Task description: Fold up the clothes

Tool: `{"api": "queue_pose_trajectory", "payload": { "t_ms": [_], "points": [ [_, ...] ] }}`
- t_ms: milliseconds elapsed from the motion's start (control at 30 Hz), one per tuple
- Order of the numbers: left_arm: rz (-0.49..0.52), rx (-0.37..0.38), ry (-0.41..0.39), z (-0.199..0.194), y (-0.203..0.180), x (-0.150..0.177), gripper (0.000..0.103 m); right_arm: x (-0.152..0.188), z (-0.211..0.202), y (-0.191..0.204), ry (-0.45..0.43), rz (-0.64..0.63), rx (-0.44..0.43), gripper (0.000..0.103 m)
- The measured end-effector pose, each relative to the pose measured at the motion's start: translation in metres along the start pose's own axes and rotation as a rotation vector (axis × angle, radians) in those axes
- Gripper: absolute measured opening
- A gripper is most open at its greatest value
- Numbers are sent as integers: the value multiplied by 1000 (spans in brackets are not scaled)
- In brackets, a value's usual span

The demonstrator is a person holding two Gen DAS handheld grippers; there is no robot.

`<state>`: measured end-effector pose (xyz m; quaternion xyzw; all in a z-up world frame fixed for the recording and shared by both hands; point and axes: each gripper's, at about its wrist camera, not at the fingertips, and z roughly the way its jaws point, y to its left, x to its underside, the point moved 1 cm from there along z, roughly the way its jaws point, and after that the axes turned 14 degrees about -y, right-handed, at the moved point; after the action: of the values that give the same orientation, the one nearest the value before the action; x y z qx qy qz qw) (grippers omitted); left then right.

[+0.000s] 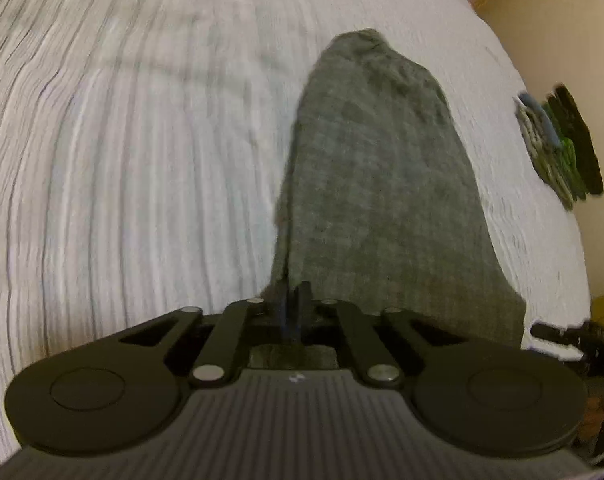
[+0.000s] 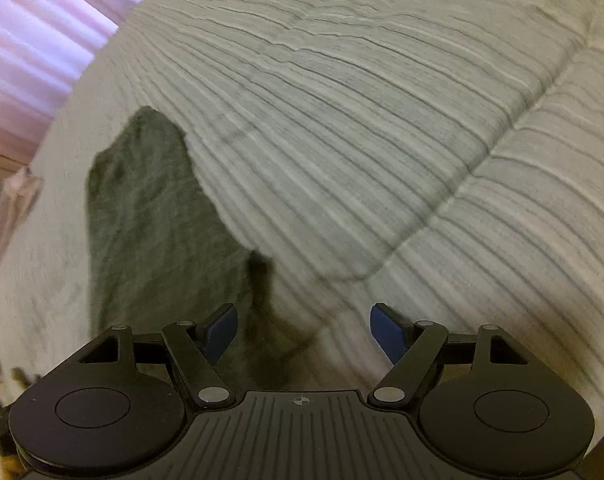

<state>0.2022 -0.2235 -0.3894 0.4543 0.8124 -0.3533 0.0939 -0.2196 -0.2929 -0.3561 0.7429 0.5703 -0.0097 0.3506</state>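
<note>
We seem mid-fold: our left gripper (image 1: 295, 300) is clamped on the near edge of the grey garment (image 1: 378, 168) stretched across the ribbed bedspread (image 1: 141, 160) — our right gripper (image 2: 304, 334) hangs beside it, fingers apart — next it needs a hold on that same edge.

Right claw (image 2: 304, 334) spread wide here, its two blue-padded fingertips (image 2: 221, 332) standing well apart with nothing between them but cloth and bedding below. Under the left fingertip lies the dark grey-green woven garment (image 2: 149, 232), a long strip running away from the camera toward the upper left, its near end dipping under the claw body. It rests on a white ribbed quilted bedspread (image 2: 382, 140) crossed by a stitched seam. Pink pleated curtain (image 2: 33, 40) fills the top-left corner. The whole view is slightly blurred.
</note>
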Motion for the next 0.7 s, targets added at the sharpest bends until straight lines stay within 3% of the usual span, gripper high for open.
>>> {"api": "queue_pose_trajectory", "payload": {
  "t_ms": [133,167,200,233,300,333,467,500,533,567,700],
  "points": [
    [-43,12,9,-4,7,3,10,10,-2,7,2,-5,-91,76],
    [-34,20,14,-4,6,3,9,12,1,8,6,-5,-108,62],
    [-25,27,19,-4,5,4,2,15,5,10,10,-5,-126,50],
    [-14,31,21,-4,4,4,1,18,13,8,28,10,-132,28],
    [13,31,14,-4,3,4,0,23,25,4,62,33,-95,10],
    [33,35,10,-5,4,4,0,26,26,3,63,22,-77,8],
    [70,29,20,-6,7,6,1,28,21,5,84,-22,-45,10],
    [88,16,22,-7,6,6,4,26,19,6,89,-26,-49,20],
    [99,1,23,-9,5,5,6,25,21,5,86,-16,-64,50],
    [88,-4,18,-12,6,3,12,23,23,4,82,-4,-82,72],
    [-87,53,-16,-17,21,-5,39,18,31,-2,66,44,-152,73]
  ]
}}
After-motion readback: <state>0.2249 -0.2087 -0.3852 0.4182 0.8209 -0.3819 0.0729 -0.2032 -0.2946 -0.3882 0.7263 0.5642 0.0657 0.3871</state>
